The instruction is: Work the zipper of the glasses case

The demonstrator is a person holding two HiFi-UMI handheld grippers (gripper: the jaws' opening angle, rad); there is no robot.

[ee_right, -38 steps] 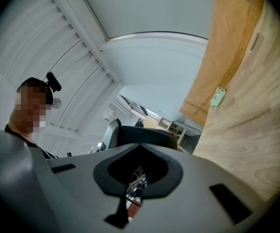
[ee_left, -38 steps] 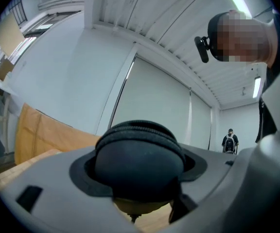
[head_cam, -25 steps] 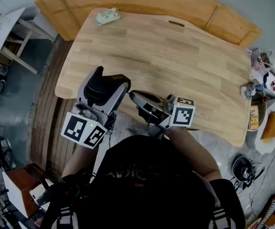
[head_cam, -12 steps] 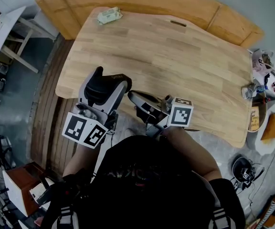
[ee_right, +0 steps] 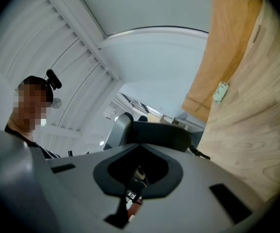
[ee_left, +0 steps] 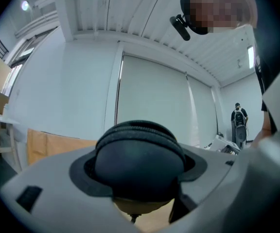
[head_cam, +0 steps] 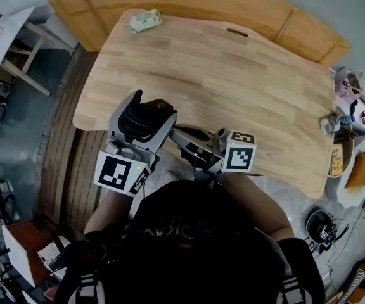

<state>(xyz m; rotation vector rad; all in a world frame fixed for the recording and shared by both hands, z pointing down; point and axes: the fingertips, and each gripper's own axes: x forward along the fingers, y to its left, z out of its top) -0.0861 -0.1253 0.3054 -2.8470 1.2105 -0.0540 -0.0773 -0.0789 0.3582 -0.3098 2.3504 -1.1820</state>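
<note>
The black glasses case (head_cam: 146, 114) is held in the air just off the table's near edge, and my left gripper (head_cam: 143, 120) is shut on it. In the left gripper view the case (ee_left: 139, 163) fills the space between the grey fingers, end on, with its zipper track arching over the top. From the right, my right gripper (head_cam: 179, 134) reaches to the case's side, jaws shut. In the right gripper view a small metal zipper pull (ee_right: 138, 173) sits pinched at the closed jaws of that gripper (ee_right: 136, 181), with the case (ee_right: 162, 136) just beyond.
The wooden table (head_cam: 233, 75) stretches ahead, with a pale green packet (head_cam: 144, 21) at its far left corner. A second wooden board (head_cam: 170, 2) leans behind it. Clutter and boxes (head_cam: 350, 100) stand off the table's right end. A person (ee_left: 238, 121) stands far off.
The left gripper has rolled and shifted slightly right with the case. The right gripper has stayed at the case's side, still shut.
</note>
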